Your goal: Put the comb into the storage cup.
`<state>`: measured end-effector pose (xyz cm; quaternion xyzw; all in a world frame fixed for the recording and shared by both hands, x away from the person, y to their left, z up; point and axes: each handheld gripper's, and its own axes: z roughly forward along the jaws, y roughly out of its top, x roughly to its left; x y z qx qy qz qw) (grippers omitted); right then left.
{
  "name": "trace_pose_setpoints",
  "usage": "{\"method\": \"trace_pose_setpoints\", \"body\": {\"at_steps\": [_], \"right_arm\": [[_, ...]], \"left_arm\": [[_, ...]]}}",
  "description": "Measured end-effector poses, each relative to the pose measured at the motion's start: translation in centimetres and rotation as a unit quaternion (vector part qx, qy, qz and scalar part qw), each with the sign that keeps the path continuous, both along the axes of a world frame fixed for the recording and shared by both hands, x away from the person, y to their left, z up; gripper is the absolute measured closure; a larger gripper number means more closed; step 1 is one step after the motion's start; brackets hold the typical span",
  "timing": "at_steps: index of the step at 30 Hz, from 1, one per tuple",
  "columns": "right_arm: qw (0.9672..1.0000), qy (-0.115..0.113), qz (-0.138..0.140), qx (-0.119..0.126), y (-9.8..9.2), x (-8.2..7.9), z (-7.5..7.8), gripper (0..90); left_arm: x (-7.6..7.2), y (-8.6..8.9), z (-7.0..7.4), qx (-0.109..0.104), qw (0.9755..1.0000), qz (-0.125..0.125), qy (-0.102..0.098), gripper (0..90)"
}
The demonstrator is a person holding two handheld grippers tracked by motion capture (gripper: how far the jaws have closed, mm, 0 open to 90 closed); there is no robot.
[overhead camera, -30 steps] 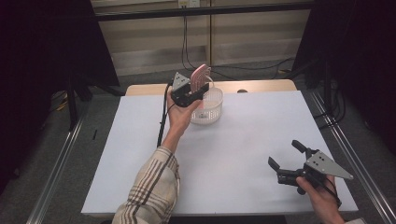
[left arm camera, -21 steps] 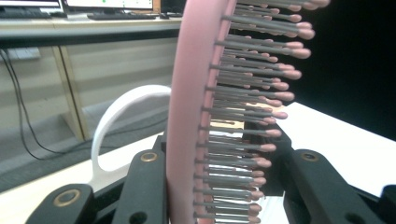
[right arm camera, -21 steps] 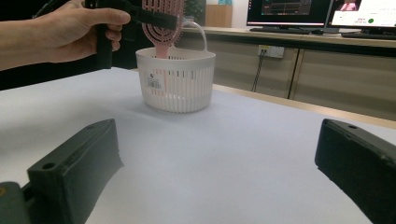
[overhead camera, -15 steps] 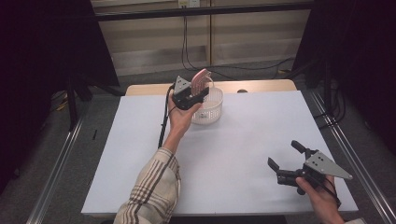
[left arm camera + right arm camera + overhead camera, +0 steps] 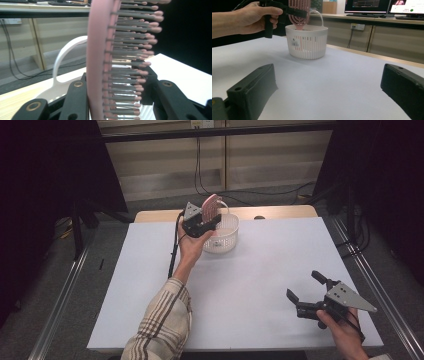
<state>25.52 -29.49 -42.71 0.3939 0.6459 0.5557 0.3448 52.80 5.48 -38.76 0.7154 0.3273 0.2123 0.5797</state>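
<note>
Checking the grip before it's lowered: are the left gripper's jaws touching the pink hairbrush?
Touching. The left gripper view shows the left gripper with both jaws pressed against the pink hairbrush.

My white tabletop (image 5: pixel 260 270) sits on a grey floor (image 5: pixel 70 285), with metal rails (image 5: pixel 60 300) running along both sides. Past its far edge I see pale wood-panelled cabinets (image 5: pixel 260 160) with black cables (image 5: pixel 200 165) hanging down. Probably 2 monitors (image 5: pixel 367 5) glow on a counter behind.

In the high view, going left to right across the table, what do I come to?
Plaid sleeve → left gripper holding a pink brush → white basket → right gripper.
</note>
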Motion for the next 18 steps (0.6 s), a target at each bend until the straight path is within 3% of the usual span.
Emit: {"method": "trace_pose_setpoints", "body": {"at_steps": [1, 2, 7, 12, 18], "right_arm": [[1.0000, -0.001, 0.000, 0.000, 0.0, 0.0, 0.0, 0.0], [1.0000, 0.000, 0.001, 0.000, 0.0, 0.0, 0.0, 0.0], [1.0000, -0.001, 0.000, 0.000, 0.0, 0.0, 0.0, 0.0], [1.0000, -0.001, 0.001, 0.000, 0.0, 0.0, 0.0, 0.0], [1.0000, 0.001, 0.000, 0.001, 0.0, 0.1, 0.0, 0.0]], "left_arm": [[0.0, 0.1, 0.1, 0.004, 1.0000, 0.005, -0.004, 59.6], [0.1, 0.2, 0.2, -0.006, 1.0000, 0.004, 0.003, 59.5], [0.3, 0.9, 0.3, 0.006, 0.9999, 0.012, 0.001, 57.9], [0.6, 2.0, 0.7, 0.032, 0.9992, 0.019, -0.010, 53.8], [1.2, 3.4, 0.6, 0.035, 0.9987, 0.037, -0.003, 51.0]]}}
